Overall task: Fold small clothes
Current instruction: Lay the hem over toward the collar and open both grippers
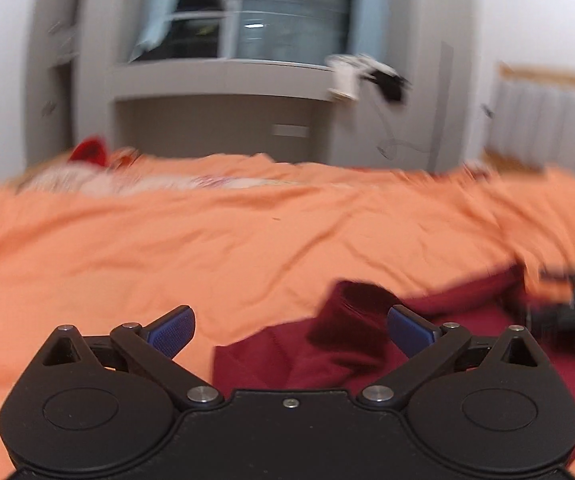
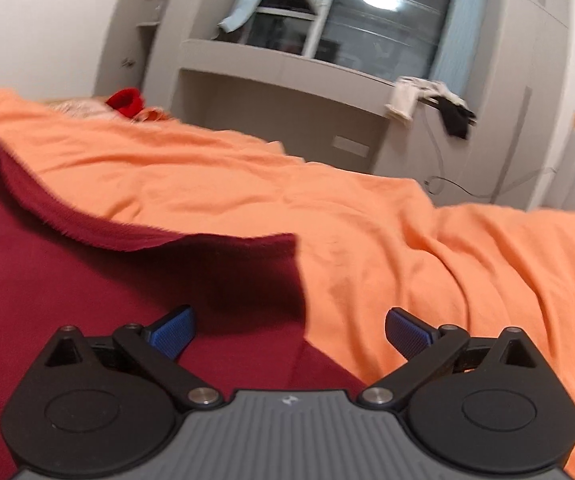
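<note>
1. Garment position first: a dark red garment is spread on the bed's orange bedsheet, close under both tongs, on the near side of the bed.

2. In the left wrist view, the left tongs are seen released, the blue pads standing wide apart with nothing pressed between them. A raised, folded-over corner of the red cloth lies just ahead of the gap and toward the right-hand pad; the left-hand pad is over bare orange sheet.

3. In the right wrist view, the right tongs are likewise released and hold nothing. The garment fills the left and lower part of that view; its right-hand edge runs from a corner ahead of the tongs back down between the two pads.

4. The deciding relation is judged to be this: the cloth lies between the two tongs, to the right of the left ones and to the left of the right ones, so each tool is set at one side edge.

5. The garment's far edge, a rolled hem in the right view, runs roughly across the bed from left to right; the long axis cannot be told, as the near part is hidden under the tools.

6. Neither hand is clearly nearer, each hovering at its own edge.

7. A fold away toward the bed's far edge is judged likely, each near corner being pinched first.
</note>
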Motion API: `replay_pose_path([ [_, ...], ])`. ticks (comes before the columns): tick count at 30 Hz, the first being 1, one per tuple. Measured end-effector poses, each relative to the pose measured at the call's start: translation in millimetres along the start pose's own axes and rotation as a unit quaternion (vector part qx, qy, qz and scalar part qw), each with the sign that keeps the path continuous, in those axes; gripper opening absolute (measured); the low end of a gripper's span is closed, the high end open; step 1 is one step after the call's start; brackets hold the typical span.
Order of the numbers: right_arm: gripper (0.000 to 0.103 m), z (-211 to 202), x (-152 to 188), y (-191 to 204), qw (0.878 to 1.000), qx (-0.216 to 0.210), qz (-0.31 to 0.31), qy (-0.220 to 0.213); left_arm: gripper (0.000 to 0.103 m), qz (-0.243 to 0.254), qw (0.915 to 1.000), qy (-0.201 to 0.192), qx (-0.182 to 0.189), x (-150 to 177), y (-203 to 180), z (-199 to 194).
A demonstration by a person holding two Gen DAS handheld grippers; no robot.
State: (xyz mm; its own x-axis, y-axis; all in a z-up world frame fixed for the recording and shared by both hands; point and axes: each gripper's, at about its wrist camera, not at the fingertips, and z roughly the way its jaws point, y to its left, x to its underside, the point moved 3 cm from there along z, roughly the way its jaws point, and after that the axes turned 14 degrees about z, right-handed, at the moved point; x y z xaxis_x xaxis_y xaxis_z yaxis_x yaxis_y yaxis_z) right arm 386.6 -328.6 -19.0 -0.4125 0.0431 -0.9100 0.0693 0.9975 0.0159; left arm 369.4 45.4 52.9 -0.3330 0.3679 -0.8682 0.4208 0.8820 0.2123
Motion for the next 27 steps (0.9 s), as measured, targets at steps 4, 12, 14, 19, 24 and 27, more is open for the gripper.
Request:
replay_pose_path([
  [4,0.103,3.9,-1.4,-25.1,0.997,0.035,0.07,0.009,0.102,0.123,0.9879,0.062,-0.07,7.5,-41.0,27.0],
  [12,0.103,10.1,2.1,-46.1,0.992,0.013,0.121,0.034,0.101,0.066,0.974,0.123,-0.178,19.6,-9.3,45.0],
  [14,0.103,10.8,2.2,-46.0,0.992,0.012,0.119,0.036,0.101,0.007,0.9708,0.143,-0.193,24.8,12.9,45.8],
  [19,0.103,12.9,2.7,-44.5,0.991,0.008,0.124,0.042,0.103,-0.121,0.967,0.164,-0.153,42.7,52.9,49.5],
  [24,0.103,11.0,3.3,-53.8,0.986,-0.014,0.16,0.043,0.103,-0.124,0.9663,0.165,-0.154,45.3,54.0,51.5],
  [27,0.103,7.9,4.1,-70.3,0.975,-0.037,0.213,0.043,0.103,-0.104,0.9667,0.169,-0.161,43.2,45.8,54.8],
])
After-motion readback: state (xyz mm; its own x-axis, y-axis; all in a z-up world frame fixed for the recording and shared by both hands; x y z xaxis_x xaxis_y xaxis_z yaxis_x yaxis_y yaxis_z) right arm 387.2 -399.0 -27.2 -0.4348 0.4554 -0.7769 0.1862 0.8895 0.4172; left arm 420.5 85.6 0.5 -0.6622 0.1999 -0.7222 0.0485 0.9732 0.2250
